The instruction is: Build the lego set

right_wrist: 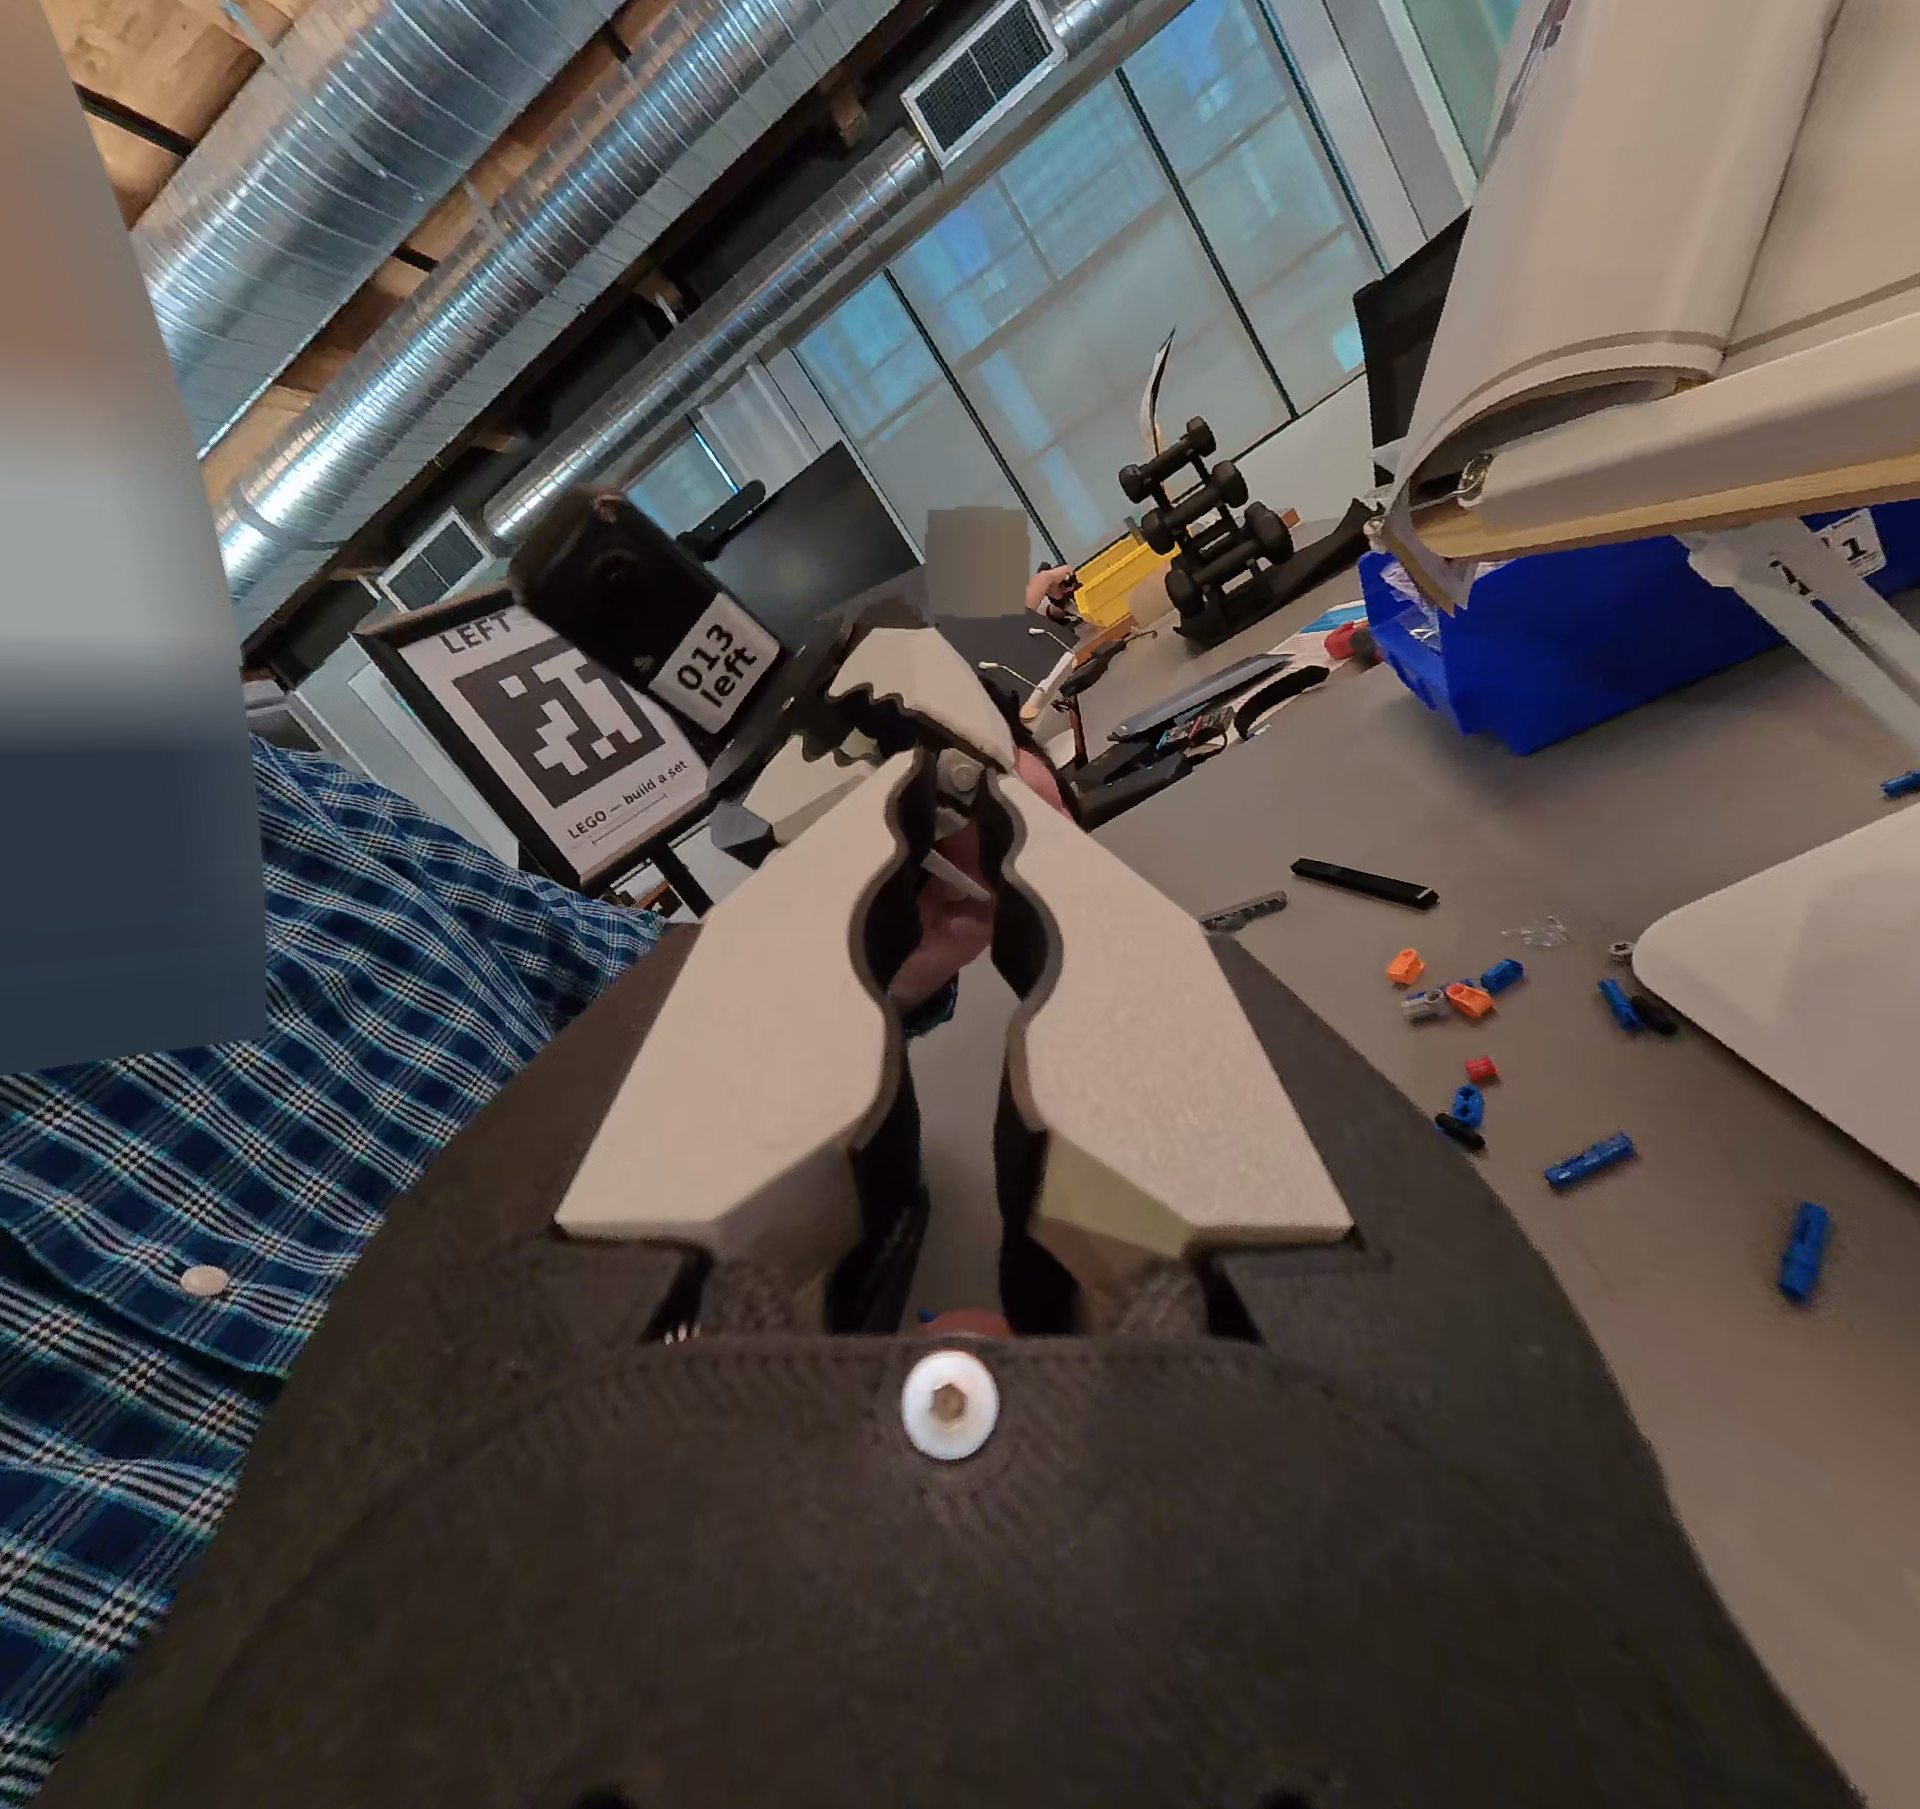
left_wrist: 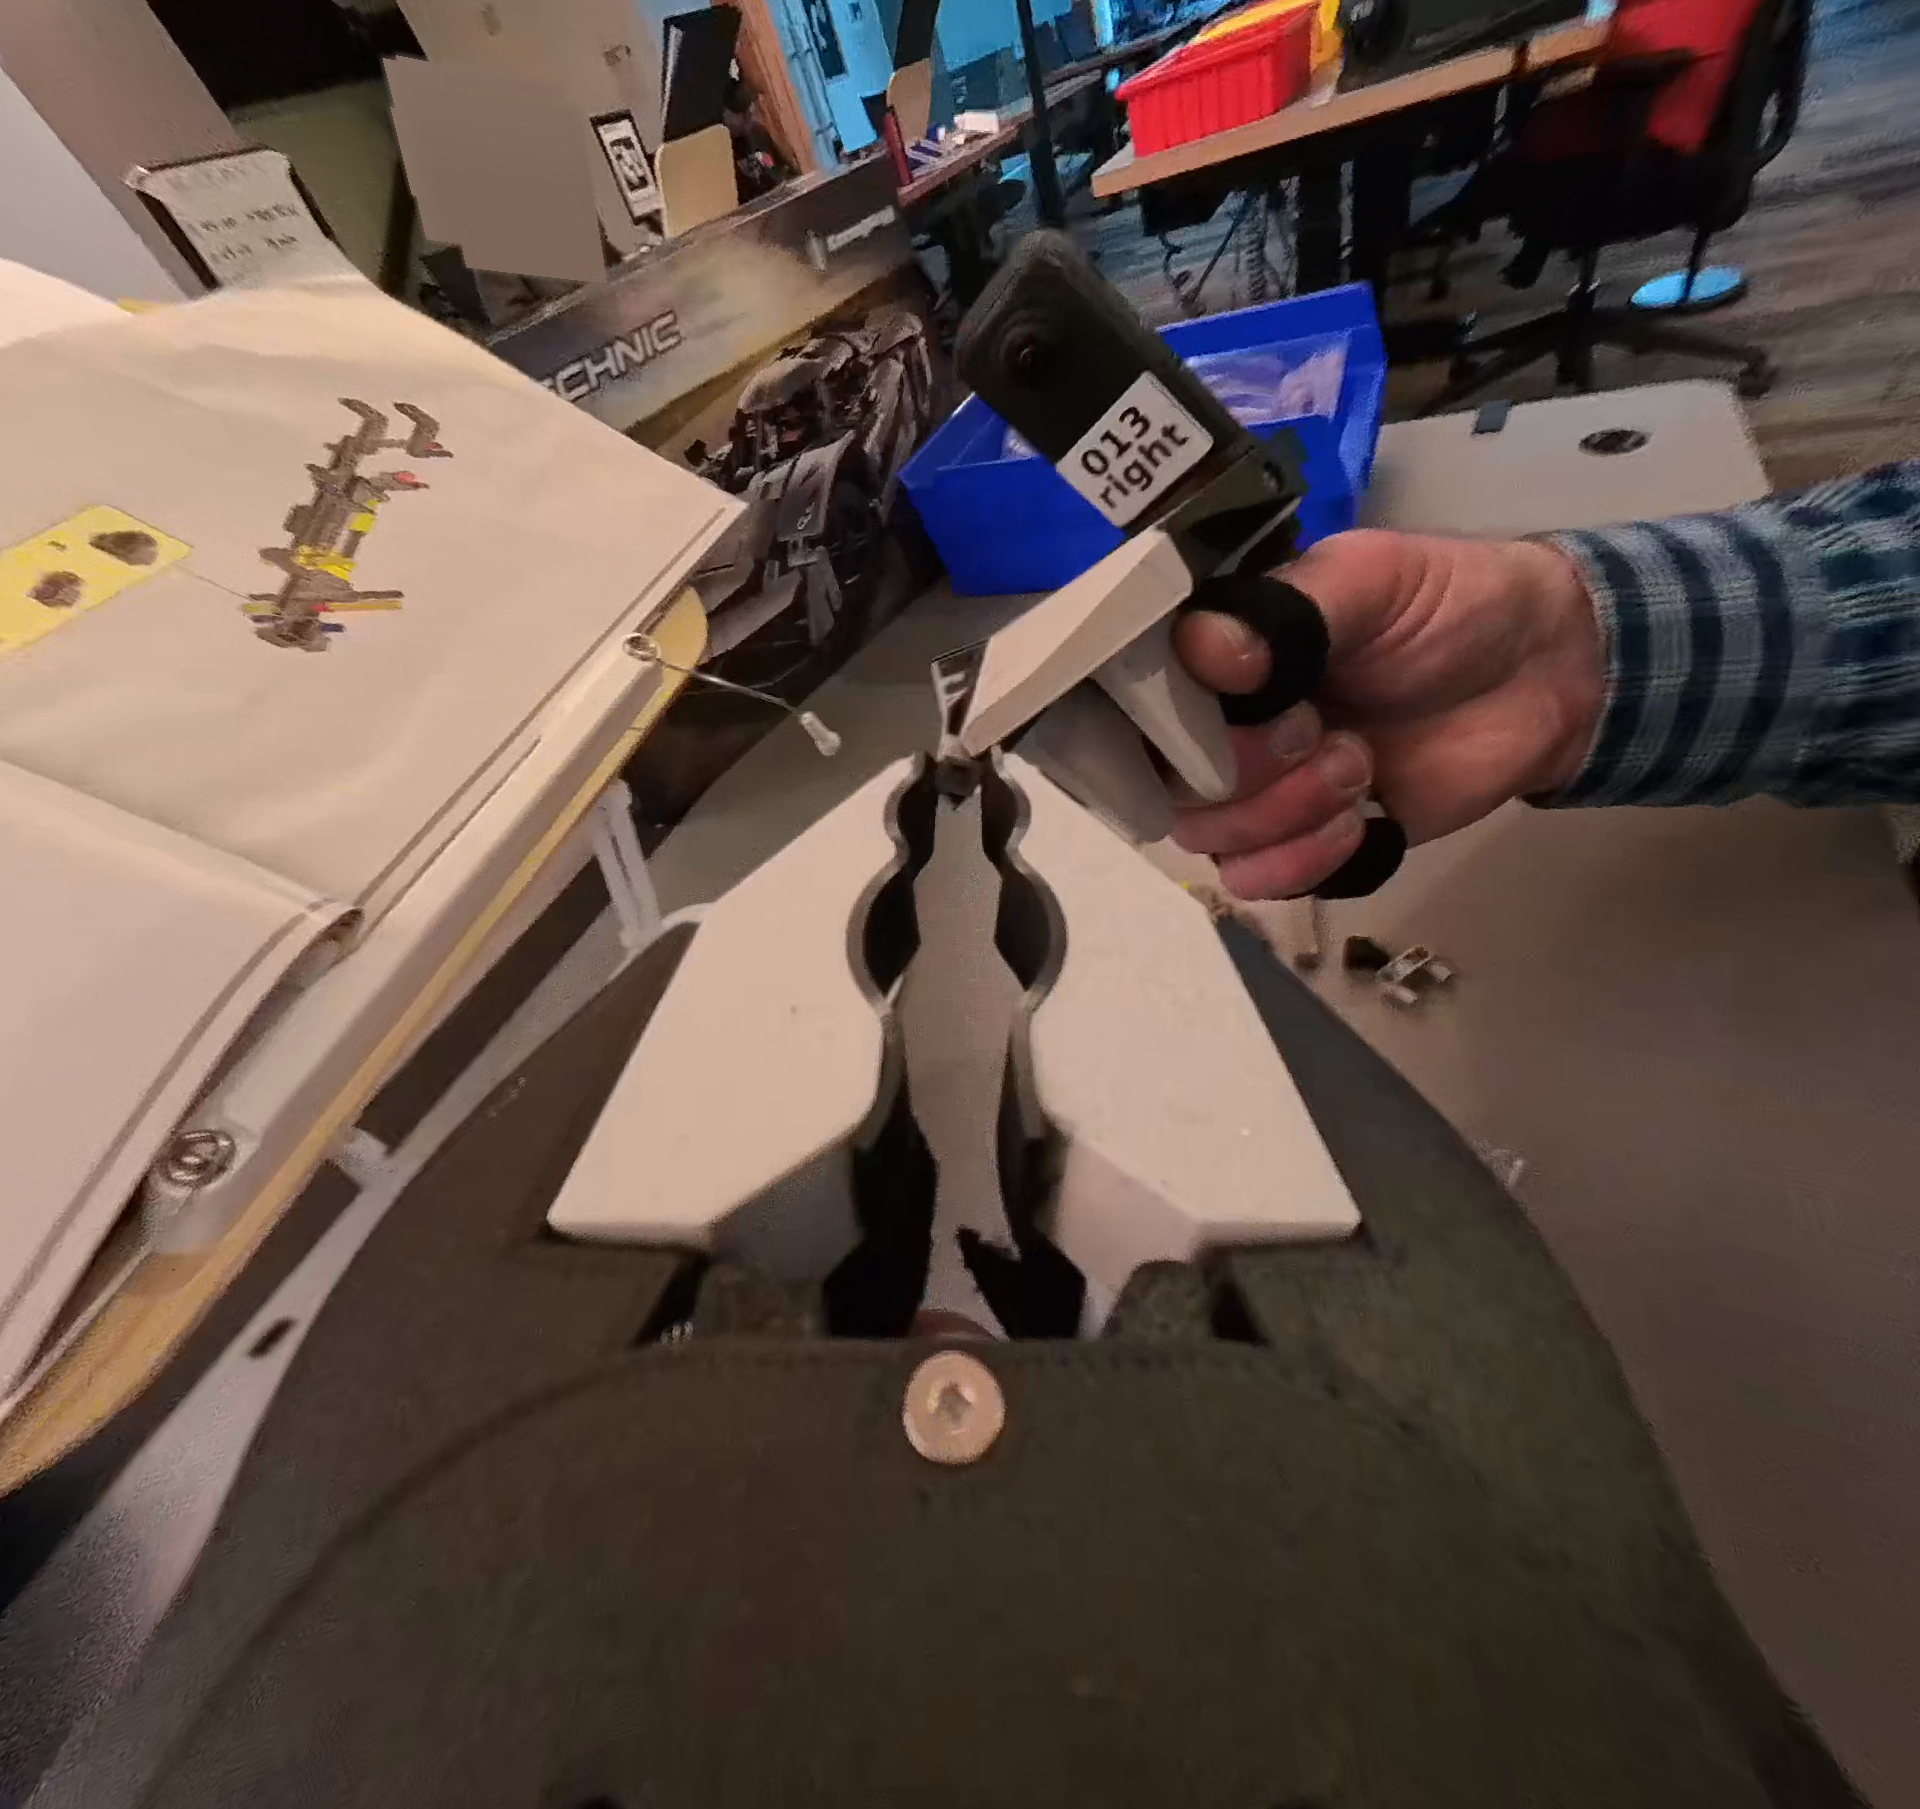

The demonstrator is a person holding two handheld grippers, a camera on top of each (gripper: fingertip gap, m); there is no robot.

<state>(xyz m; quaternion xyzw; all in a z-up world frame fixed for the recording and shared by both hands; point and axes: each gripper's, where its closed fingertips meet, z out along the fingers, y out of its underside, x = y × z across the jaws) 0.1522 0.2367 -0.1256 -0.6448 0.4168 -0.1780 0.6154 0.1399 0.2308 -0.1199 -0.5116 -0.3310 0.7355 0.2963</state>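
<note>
In the left wrist view my left gripper (left_wrist: 954, 780) is shut on a small black lego piece (left_wrist: 952, 783) at its fingertips, held above the grey table. My right gripper (left_wrist: 961, 736), held by a hand in a plaid sleeve, comes in from the right, and its tips meet the same spot. In the right wrist view my right gripper (right_wrist: 958, 780) is shut on a small grey lego piece (right_wrist: 962, 777). The left gripper (right_wrist: 982, 736) faces it tip to tip. The two pieces touch; how they join is hidden by the fingers.
An open instruction booklet (left_wrist: 312, 554) rests on a raised stand at the left. The lego box (left_wrist: 790, 429) and a blue bin (left_wrist: 1039, 502) stand behind. Loose blue, orange, red and black pieces (right_wrist: 1475, 1001) lie on the table beside a white tray (right_wrist: 1818, 980). A marker sign (right_wrist: 561, 720) stands nearby. My left and right fingertips are right by each other.
</note>
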